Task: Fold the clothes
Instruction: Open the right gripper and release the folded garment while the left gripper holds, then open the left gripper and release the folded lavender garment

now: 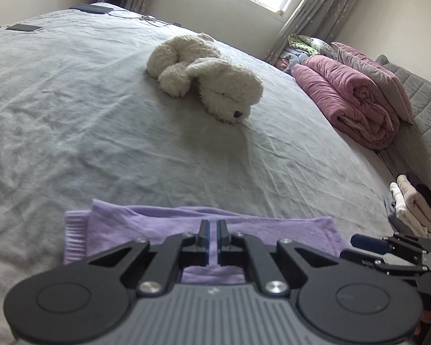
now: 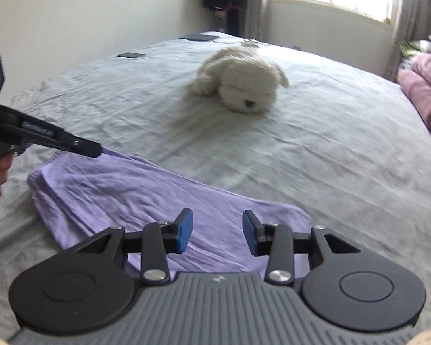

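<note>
A fold of the lilac top is pinched by the left gripper; the right gripper is parted, empty; the top's near edge is hidden.

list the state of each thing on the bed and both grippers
left gripper: shut on a fold of the purple garment
right gripper: open, empty, above the garment
purple garment: partly folded, flat on the bed, one edge pinched
plush dog: lying on its belly
pink quilt: rolled up
clothes pile: folded, stacked
</note>
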